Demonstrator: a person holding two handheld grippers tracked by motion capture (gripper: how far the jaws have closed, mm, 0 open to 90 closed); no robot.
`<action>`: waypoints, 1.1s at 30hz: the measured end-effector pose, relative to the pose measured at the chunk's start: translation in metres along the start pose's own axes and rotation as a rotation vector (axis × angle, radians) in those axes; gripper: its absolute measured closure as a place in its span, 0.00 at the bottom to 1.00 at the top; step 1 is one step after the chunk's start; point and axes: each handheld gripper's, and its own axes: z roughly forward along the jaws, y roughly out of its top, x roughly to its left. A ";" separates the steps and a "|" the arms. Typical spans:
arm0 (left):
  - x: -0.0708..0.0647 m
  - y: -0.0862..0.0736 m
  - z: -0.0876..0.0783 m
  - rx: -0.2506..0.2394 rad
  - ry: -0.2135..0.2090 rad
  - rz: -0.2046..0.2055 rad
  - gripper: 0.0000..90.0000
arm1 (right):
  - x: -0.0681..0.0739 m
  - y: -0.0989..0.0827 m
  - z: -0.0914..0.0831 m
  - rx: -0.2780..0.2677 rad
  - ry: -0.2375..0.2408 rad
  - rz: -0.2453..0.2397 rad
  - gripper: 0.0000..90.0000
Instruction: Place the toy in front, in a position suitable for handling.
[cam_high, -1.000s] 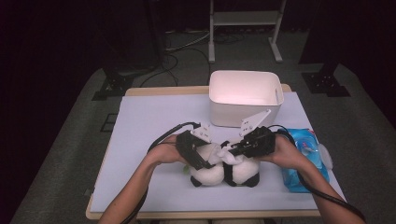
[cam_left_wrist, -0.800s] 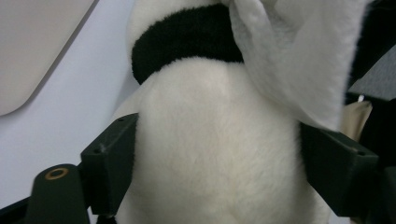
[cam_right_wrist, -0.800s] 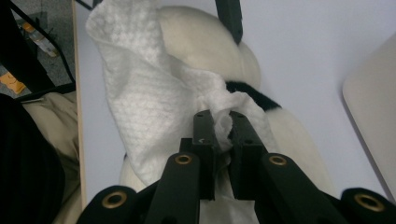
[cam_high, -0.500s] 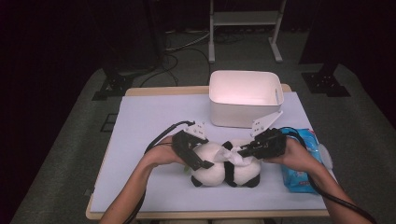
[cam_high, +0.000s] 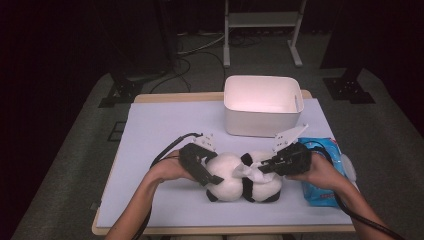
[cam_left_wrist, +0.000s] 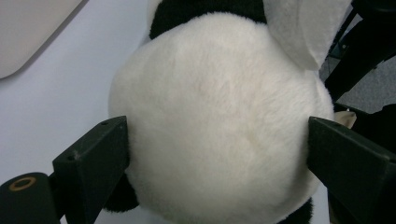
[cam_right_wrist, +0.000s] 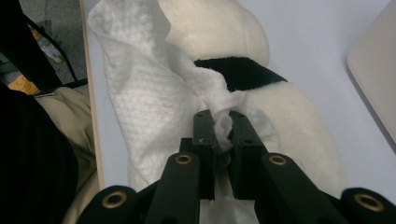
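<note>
Lying on the counter (cam_high: 150, 130), just in front of the white bin (cam_high: 262, 105), the panda plush toy (cam_high: 245, 182), black and white. To the left of the panda, the left tongs (cam_high: 212, 172), set wide around its round white body, one jaw at each side of it; jaws just opened further, the fur between them, whether the pads touch it cannot be told. To the right of the panda, the right tongs (cam_high: 260, 167), nearly closed and pinching a white wipe (cam_right_wrist: 154, 93), the sheet draped over the top of the panda and across its black band. Further right of the panda, near the edge of the counter, a blue packet of wipes (cam_high: 325, 170), partly under the right hand (cam_high: 320, 172).
</note>
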 end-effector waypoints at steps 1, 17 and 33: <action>0.000 -0.001 0.001 -0.005 -0.003 -0.001 0.09 | 0.001 0.000 -0.001 0.001 -0.001 0.003 0.91; -0.002 0.003 0.006 -0.002 -0.001 0.051 0.14 | 0.007 -0.004 -0.013 0.028 -0.043 -0.009 0.91; -0.003 0.005 0.008 -0.003 0.003 0.063 0.14 | 0.002 0.034 0.021 0.054 0.003 -0.063 0.91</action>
